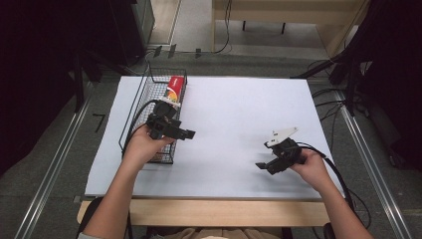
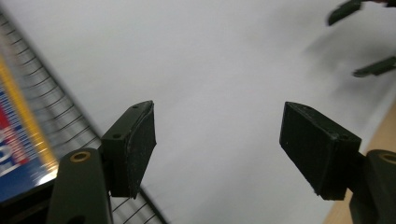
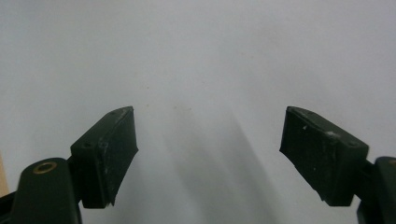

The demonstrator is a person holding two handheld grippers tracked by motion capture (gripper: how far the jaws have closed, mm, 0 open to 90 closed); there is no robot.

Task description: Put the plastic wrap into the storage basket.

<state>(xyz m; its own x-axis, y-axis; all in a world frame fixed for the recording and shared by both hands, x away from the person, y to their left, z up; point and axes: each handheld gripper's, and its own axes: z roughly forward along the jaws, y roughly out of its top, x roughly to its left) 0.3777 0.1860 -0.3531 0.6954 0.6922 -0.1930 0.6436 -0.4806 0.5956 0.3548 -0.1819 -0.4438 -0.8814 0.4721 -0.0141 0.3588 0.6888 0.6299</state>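
The red can (image 1: 174,88) already lies in the wire basket (image 1: 130,119), just beyond the left tongs (image 1: 188,133) — gaping, empty. The right tongs (image 1: 262,167) hover open too over bare white surface (image 1: 234,114) — nothing left to pack, I judge.

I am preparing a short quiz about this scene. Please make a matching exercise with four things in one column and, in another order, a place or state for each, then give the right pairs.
Things:
1. red can
2. wire basket
3. left gripper
4. right gripper

Places or states:
A. stands on the left part of the white table
B. open and empty, over the right part of the table
C. lies inside the basket, at its far end
D. open and empty, by the basket's right side

Pairs: 1-C, 2-A, 3-D, 4-B
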